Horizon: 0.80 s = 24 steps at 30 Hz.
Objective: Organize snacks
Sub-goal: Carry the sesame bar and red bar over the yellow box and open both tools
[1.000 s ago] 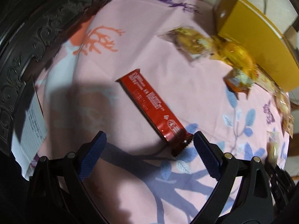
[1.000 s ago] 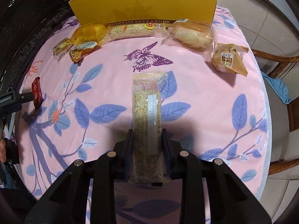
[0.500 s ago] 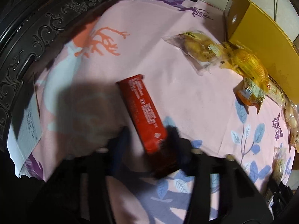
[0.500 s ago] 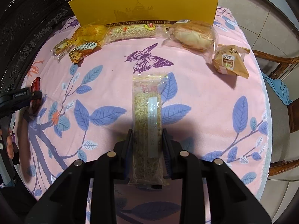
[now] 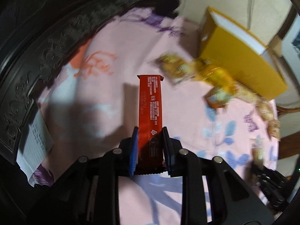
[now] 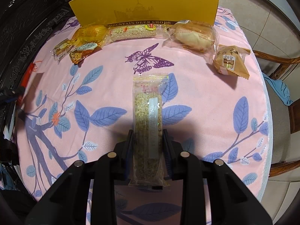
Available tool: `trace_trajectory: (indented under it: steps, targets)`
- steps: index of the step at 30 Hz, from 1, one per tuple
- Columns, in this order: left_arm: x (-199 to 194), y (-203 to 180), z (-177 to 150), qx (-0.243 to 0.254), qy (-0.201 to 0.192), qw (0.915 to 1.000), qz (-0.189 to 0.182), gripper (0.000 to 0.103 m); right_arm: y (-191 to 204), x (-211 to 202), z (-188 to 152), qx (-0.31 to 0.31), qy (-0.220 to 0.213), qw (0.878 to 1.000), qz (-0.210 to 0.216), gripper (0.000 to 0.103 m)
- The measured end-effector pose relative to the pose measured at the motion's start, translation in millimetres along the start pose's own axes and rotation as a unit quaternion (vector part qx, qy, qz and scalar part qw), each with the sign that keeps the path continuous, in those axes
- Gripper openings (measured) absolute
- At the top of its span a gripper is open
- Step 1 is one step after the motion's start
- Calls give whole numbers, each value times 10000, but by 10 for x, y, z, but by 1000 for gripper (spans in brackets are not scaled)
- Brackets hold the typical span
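My left gripper [image 5: 150,150] is clamped on the near end of the red snack bar [image 5: 150,105]; its jaws have just been closing, with the bar between them. The bar juts straight ahead of the blue pads and casts a separate shadow on the pink tablecloth [image 5: 116,43], so I judge it lifted clear. Ahead and to the right of this gripper, blurred yellow snack packets [image 5: 211,75] lie along the foot of the yellow box [image 5: 241,61].

My right gripper [image 6: 148,150] is pinched on a clear-wrapped cereal bar [image 6: 148,123] that points ahead of it. Beyond its tip a row is already laid against the yellow box: small packets [image 6: 78,48], a second cereal bar [image 6: 131,32], a wrapped bun [image 6: 194,35] and a tan pastry packet [image 6: 229,61]. I reckon most of the job is done; only the two held bars remain unplaced.
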<state>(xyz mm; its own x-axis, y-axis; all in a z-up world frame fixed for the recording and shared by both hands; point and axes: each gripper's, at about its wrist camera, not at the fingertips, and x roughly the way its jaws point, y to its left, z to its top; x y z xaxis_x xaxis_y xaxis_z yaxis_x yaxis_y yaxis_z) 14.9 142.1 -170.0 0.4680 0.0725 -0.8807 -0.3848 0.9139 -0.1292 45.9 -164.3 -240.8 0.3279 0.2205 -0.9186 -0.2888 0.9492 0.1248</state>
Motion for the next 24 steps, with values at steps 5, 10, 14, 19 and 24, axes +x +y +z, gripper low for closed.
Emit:
trace_trajectory:
  steps: [5,10,14,19,24]
  targets:
    - [-130,-349,74,346,-150,9987,-356,23,12,-36,5,-34,-58,10000,-15,30]
    - [-108,-735,125,771,-150,9952,-591,23,23,-212,87,-51,-346,9994,46,24]
    - [-111,-983,173,1004,-224,9919,-743,23,37,-402,241,-37,-612,9980,131,22]
    - [-75,-1160,271,1052,-254,9905,-850,23,9,-401,347,99,-509,9986,121,21]
    - [-65,-1201,283,1087,-232,9896,-910,23,-137,-124,262,466,-41,9986,235,28]
